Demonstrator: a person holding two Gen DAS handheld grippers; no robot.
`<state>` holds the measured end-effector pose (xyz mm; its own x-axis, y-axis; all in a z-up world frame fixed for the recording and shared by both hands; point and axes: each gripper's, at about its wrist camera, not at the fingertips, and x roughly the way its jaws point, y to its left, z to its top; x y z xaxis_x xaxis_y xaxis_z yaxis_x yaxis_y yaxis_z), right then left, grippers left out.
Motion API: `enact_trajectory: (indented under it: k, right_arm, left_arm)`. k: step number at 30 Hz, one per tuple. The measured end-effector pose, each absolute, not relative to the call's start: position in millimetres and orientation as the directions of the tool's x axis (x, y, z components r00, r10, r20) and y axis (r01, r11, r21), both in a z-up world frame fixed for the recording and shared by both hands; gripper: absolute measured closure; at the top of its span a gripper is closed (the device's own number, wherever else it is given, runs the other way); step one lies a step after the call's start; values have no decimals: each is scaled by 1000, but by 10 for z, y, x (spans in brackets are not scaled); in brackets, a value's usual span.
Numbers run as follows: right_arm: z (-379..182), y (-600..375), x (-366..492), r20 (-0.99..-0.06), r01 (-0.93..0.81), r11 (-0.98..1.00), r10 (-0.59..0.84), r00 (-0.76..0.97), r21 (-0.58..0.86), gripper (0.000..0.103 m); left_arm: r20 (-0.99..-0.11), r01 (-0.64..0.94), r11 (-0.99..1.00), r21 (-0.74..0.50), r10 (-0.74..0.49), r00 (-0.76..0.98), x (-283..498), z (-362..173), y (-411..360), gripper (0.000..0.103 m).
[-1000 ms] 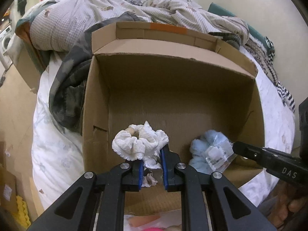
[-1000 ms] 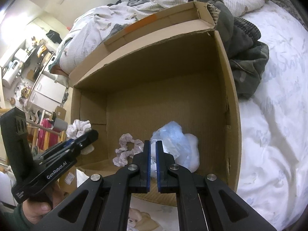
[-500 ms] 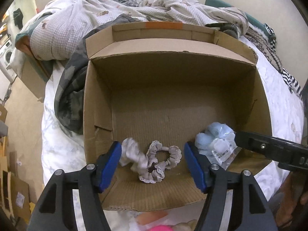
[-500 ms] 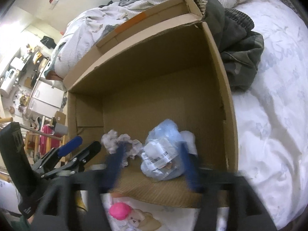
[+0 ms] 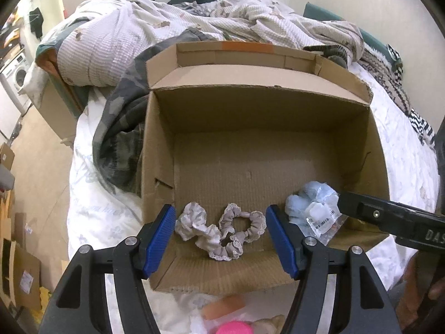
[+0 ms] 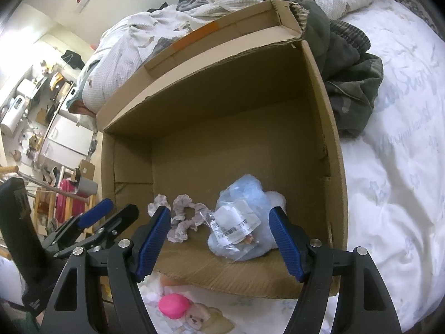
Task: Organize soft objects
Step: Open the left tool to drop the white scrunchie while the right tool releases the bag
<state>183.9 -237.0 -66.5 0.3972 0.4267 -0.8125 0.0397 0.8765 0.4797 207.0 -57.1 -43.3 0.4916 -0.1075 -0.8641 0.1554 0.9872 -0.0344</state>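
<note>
Resting on the bed: a corrugated cardboard box (image 5: 261, 144) with its flaps folded up, ribbed brown floor showing, a strip of orange tape on the far flap.
Left gripper (image 5: 221, 236): blue ribbed pads spread wide, holding nothing, poised at the near edge of the box with the scrunchies framed between its fingers.
Right gripper (image 6: 219, 239): likewise spread wide and holding nothing, its black arms and blue pads flanking the bagged toy at the box's near wall.
Scrunchies (image 5: 222, 231): two puckered fabric loops, pale grey-beige with lacy frilled edges, lying limp and touching each other on the box floor near the front left corner.
Blue bagged item (image 6: 242, 220): a fluffy pale-blue lump inside crinkled clear plastic with a white barcode label, lying in the front right of the box, just beside the scrunchies.
Bedding: a white sheet (image 6: 395, 167) with faint grey script and flower print, smooth under the box; a rumpled waffle-weave duvet (image 5: 116, 44) heaped behind it.
Dark garment (image 6: 350, 83): thick olive-grey cloth bunched against the outside of the box wall.
Pink ball (image 6: 173, 304): round, bright, on the sheet in front of the box, beside a small plush bear (image 6: 198, 320).
</note>
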Motion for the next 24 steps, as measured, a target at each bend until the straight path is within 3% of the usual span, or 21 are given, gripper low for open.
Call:
enact_trajectory:
  k: [24]
  right_arm:
    - [-376,-2368,1285,-785,9,870,439,437,492,26]
  left_arm:
    - [-877,36,999,37,15,481,1452,-261,-93,39]
